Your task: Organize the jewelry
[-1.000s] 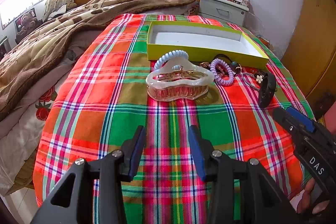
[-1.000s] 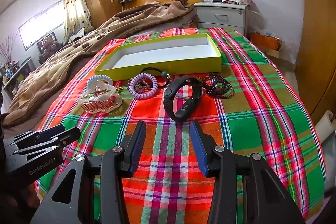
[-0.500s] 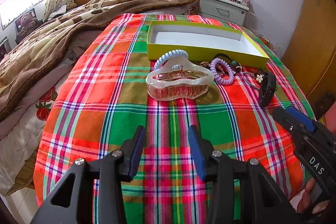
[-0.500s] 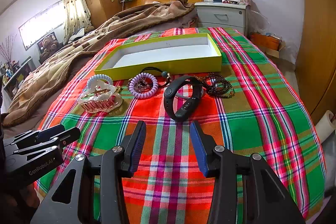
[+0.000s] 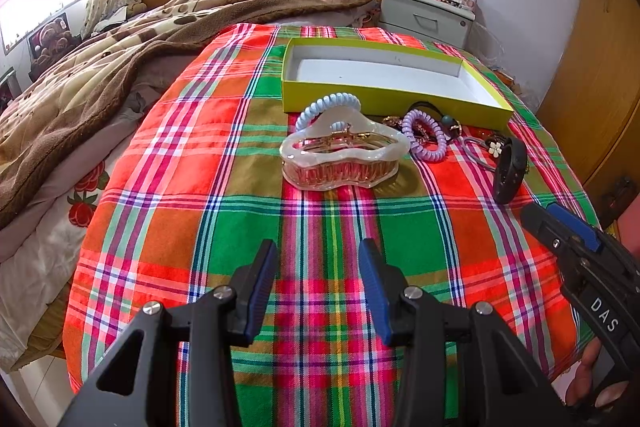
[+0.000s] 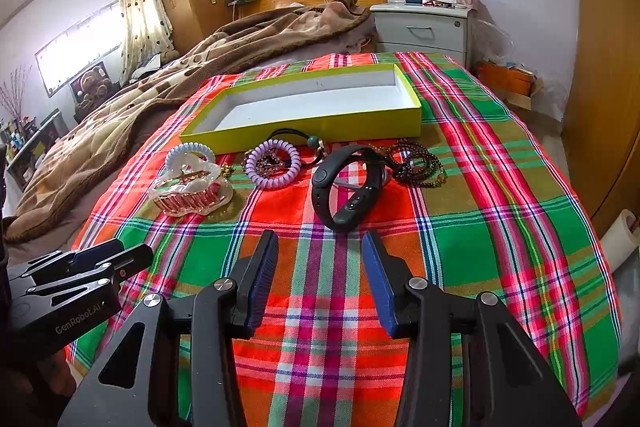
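An empty yellow-green box (image 5: 384, 99) (image 6: 320, 125) lies on the plaid cloth. In front of it lie a pearly hair claw (image 5: 344, 157) (image 6: 192, 189), a pale blue coil tie (image 5: 326, 105) (image 6: 188, 151), a purple coil tie (image 5: 426, 141) (image 6: 274, 163), a black wristband (image 5: 510, 169) (image 6: 346, 187) and a dark bead bracelet (image 6: 416, 161). My left gripper (image 5: 318, 279) is open and empty, short of the hair claw. My right gripper (image 6: 320, 271) is open and empty, just short of the wristband.
The plaid cloth (image 5: 200, 187) covers the bed end. A brown blanket (image 5: 100, 67) is heaped to the left. A grey nightstand (image 6: 424, 29) stands behind, and a wooden wardrobe (image 6: 608, 67) at the right. The cloth drops off at the near and right edges.
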